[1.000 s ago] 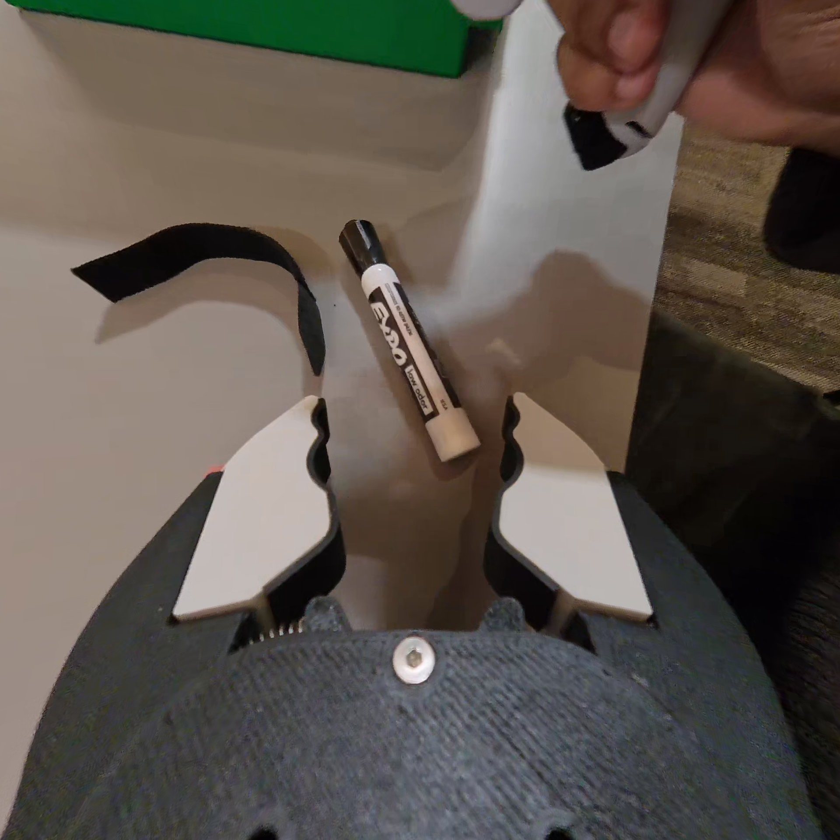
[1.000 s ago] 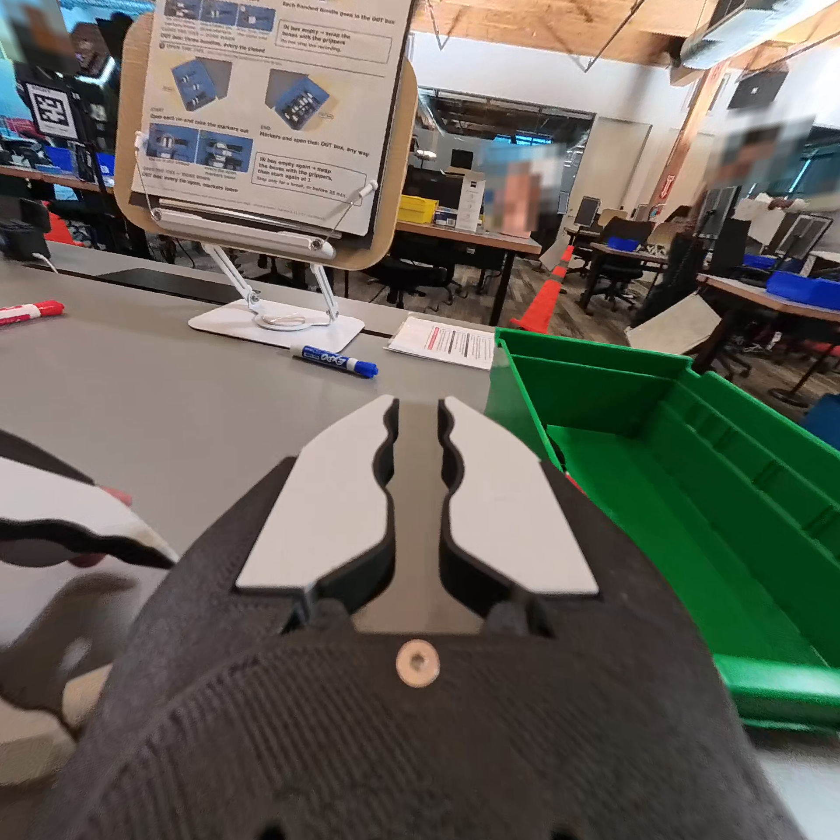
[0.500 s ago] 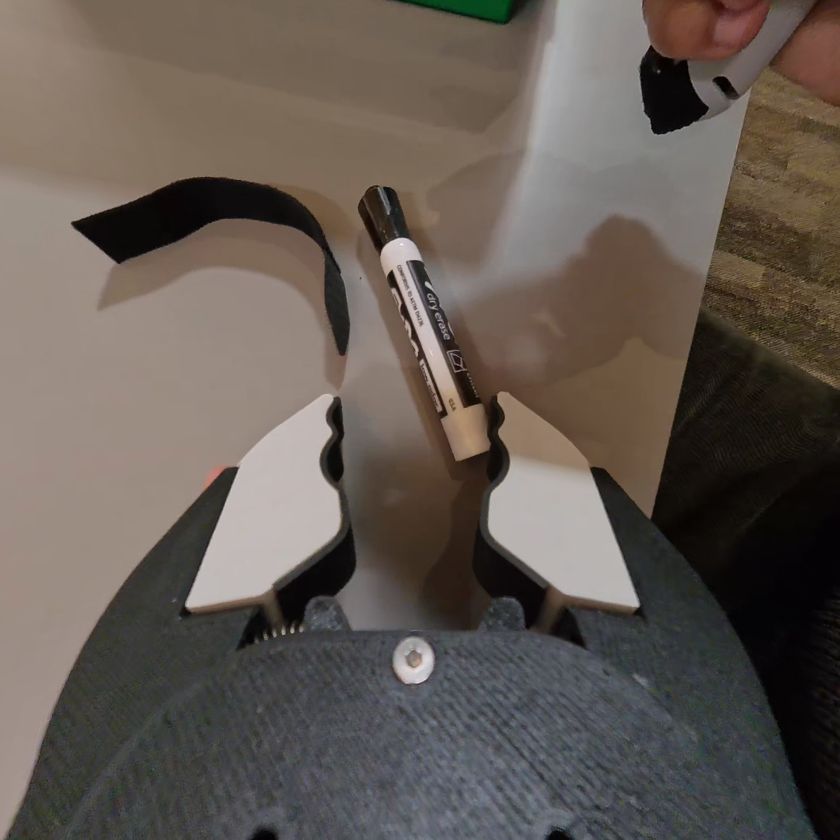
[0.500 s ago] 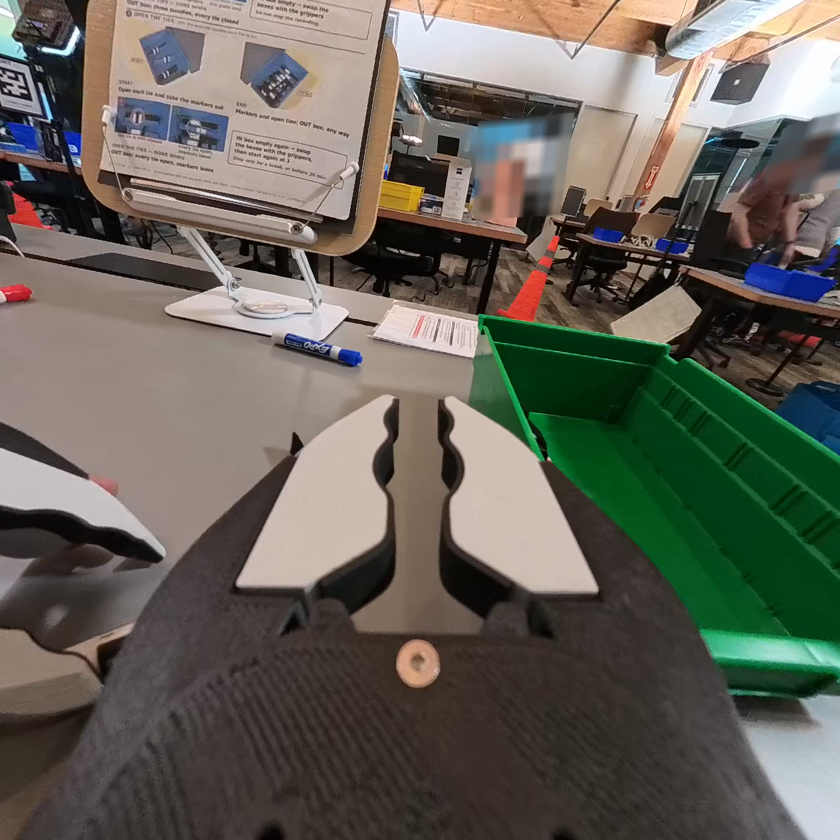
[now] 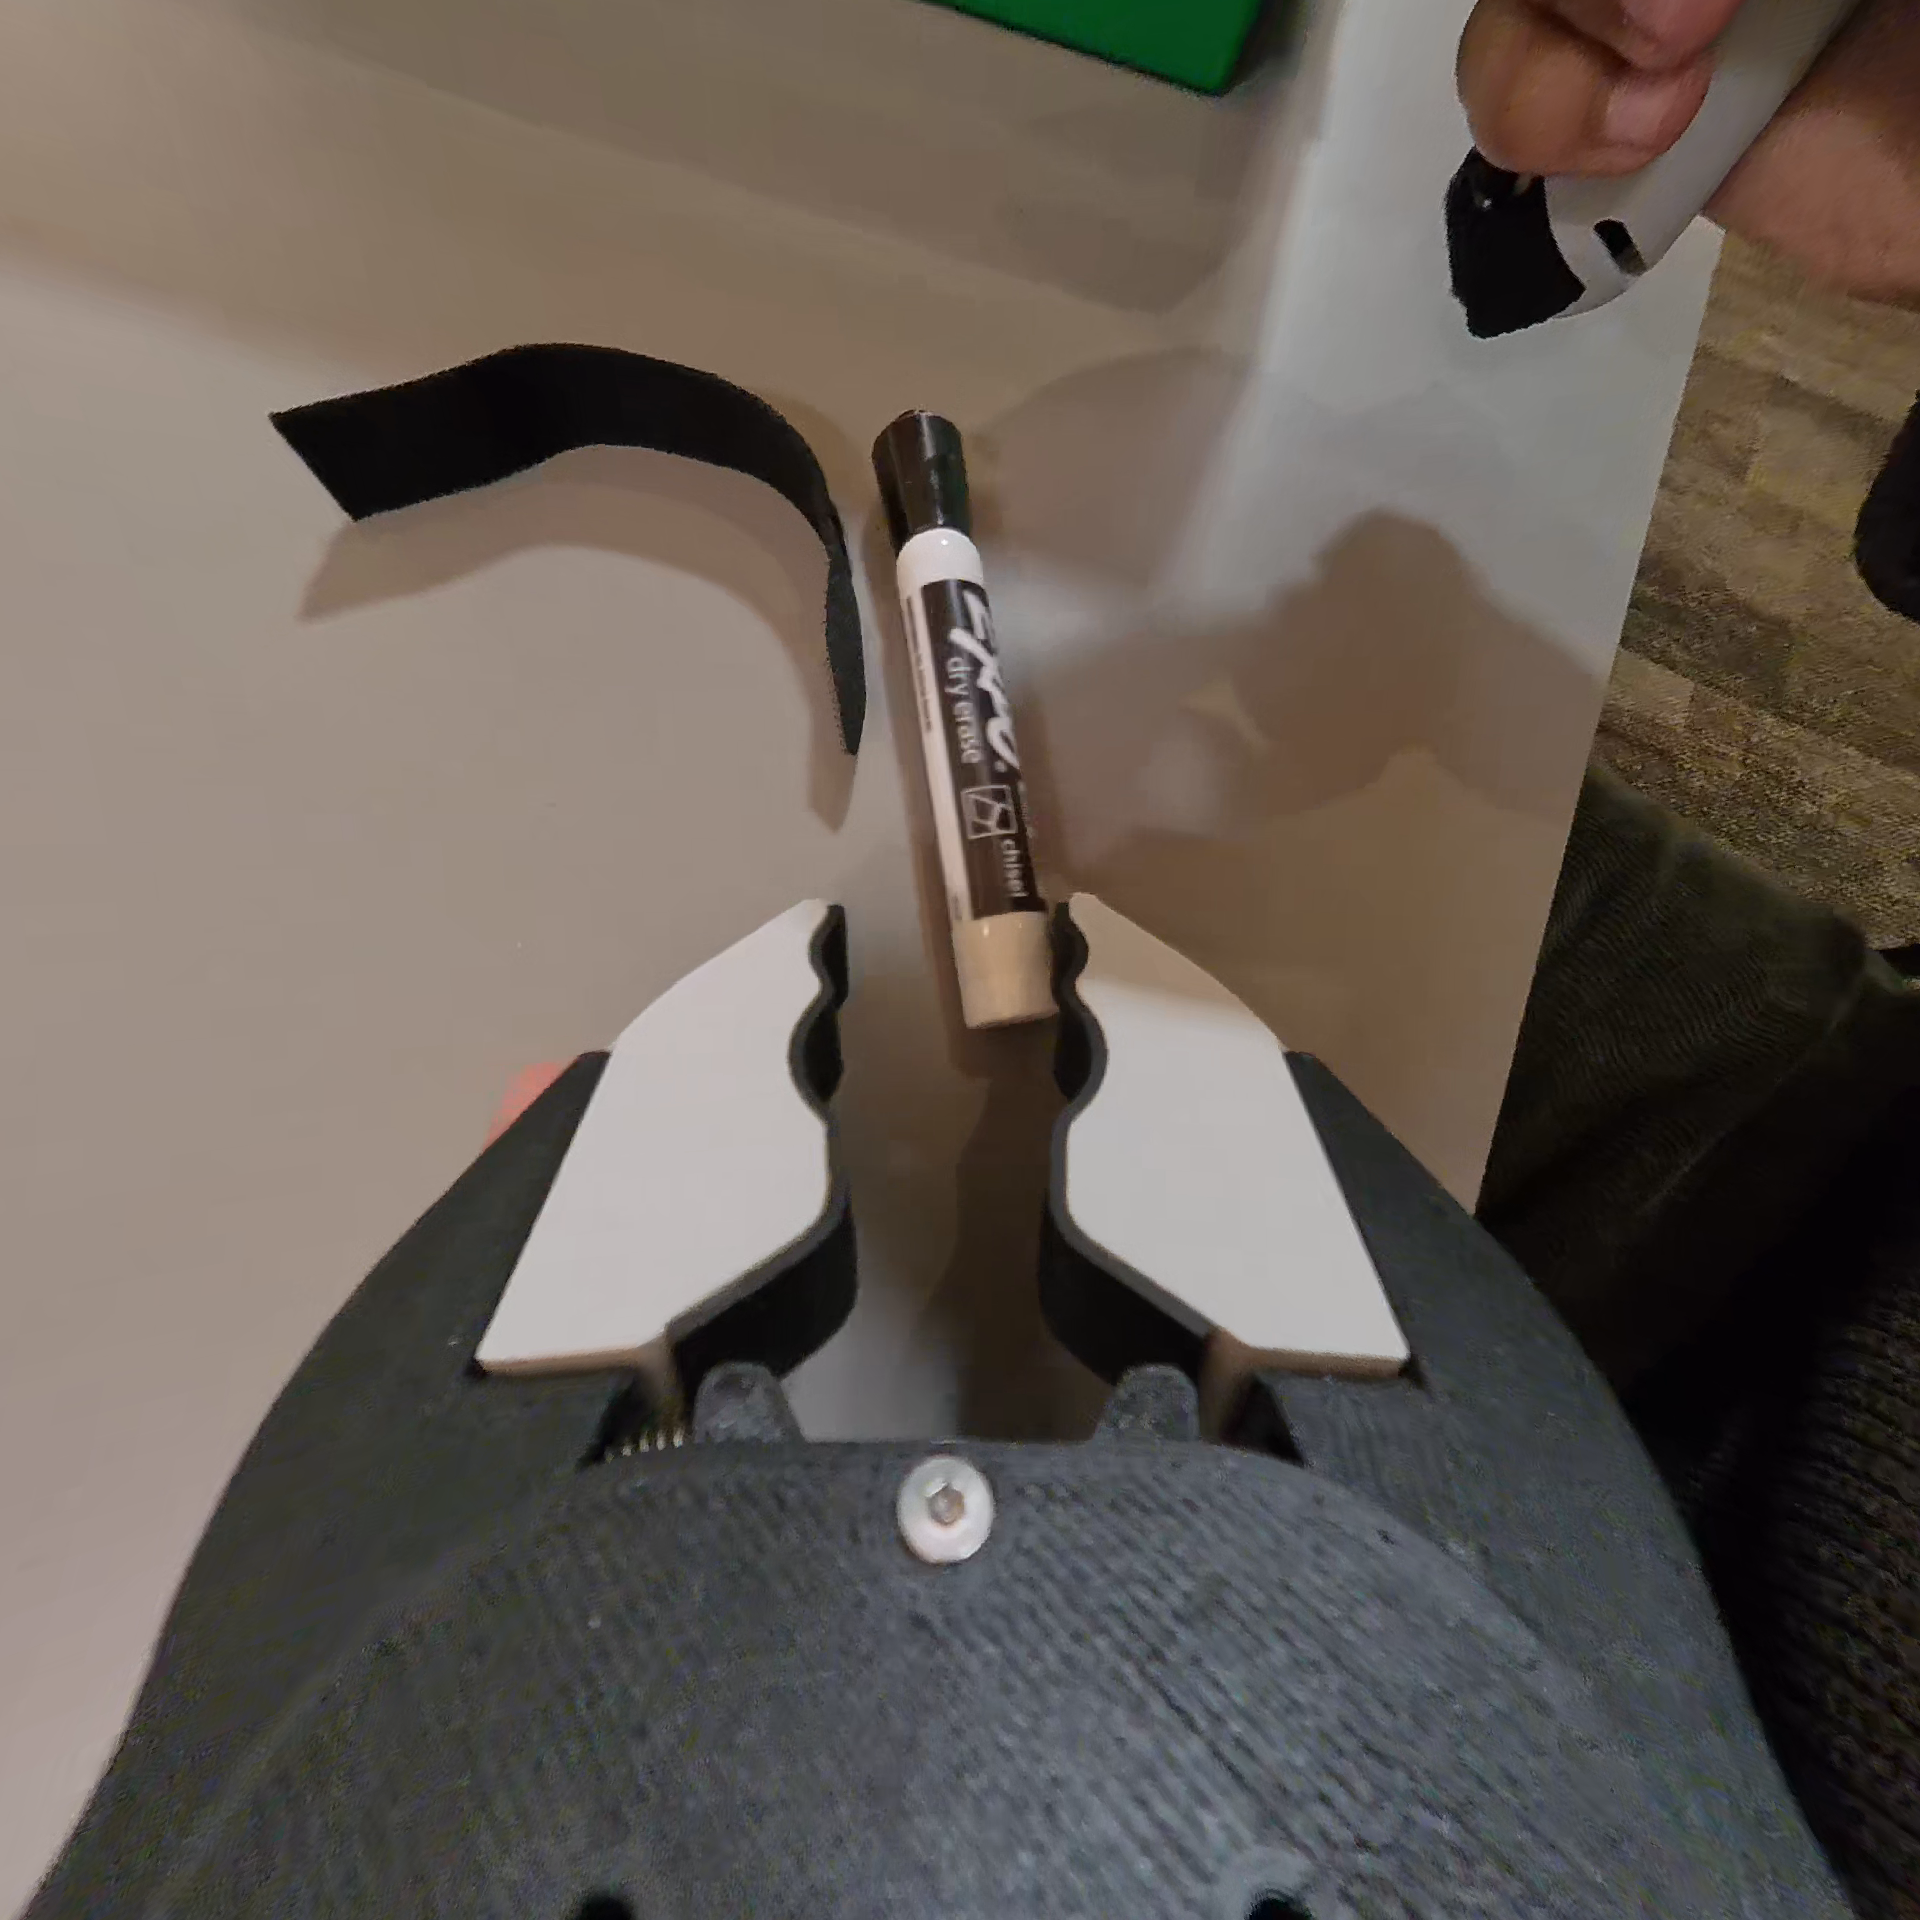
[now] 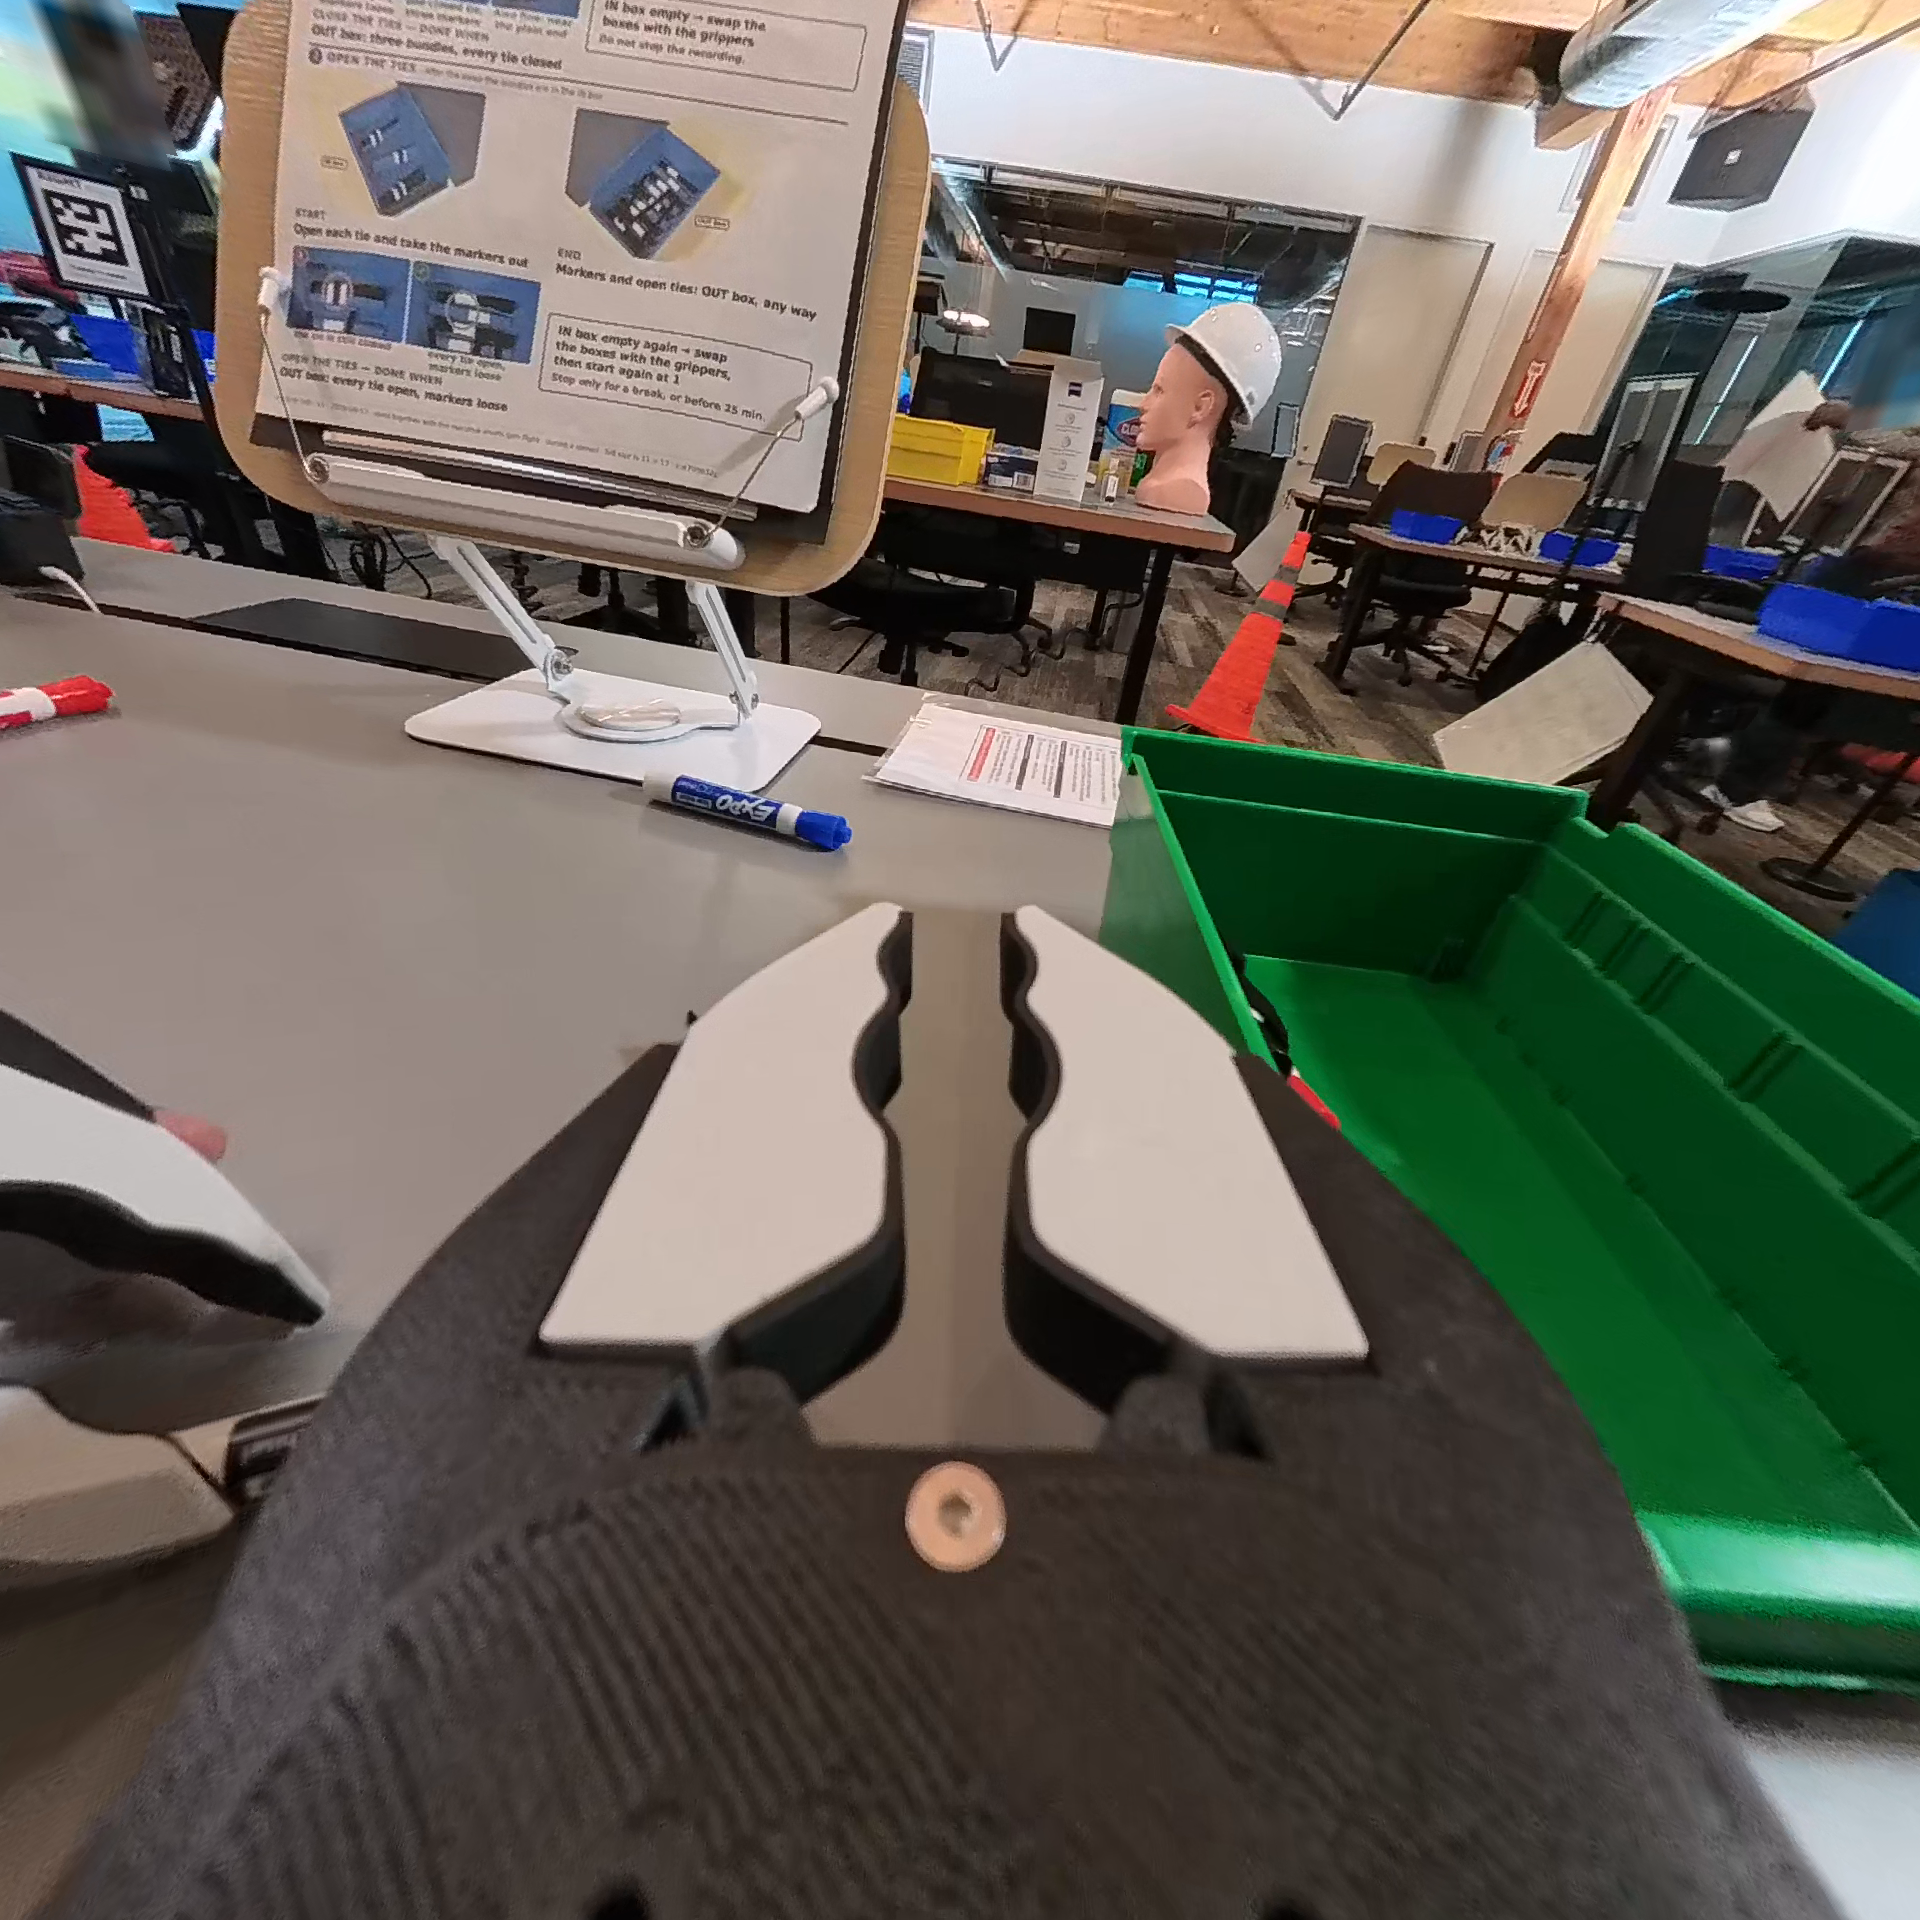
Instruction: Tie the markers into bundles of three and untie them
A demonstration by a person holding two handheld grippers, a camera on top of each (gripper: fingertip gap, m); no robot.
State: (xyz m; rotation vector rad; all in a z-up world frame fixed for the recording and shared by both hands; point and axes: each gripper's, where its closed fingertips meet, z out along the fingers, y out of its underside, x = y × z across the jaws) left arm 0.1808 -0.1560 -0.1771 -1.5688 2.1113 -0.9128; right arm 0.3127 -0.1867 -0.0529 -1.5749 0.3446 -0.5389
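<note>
Black marker lies on the counter, long axis running near-to-far, butt end just inside the left gripper, whose fingers gape wide and hold nothing. Velcro strap just left.

Right gripper: fingers narrowly parted, empty, aimed away beside the green bin. Left is nearer.

The right gripper, its grey-faced black fingers narrowly parted and holding nothing, hovers over the grey table beside the green plastic bin; a blue-capped white marker lies beyond.
</note>
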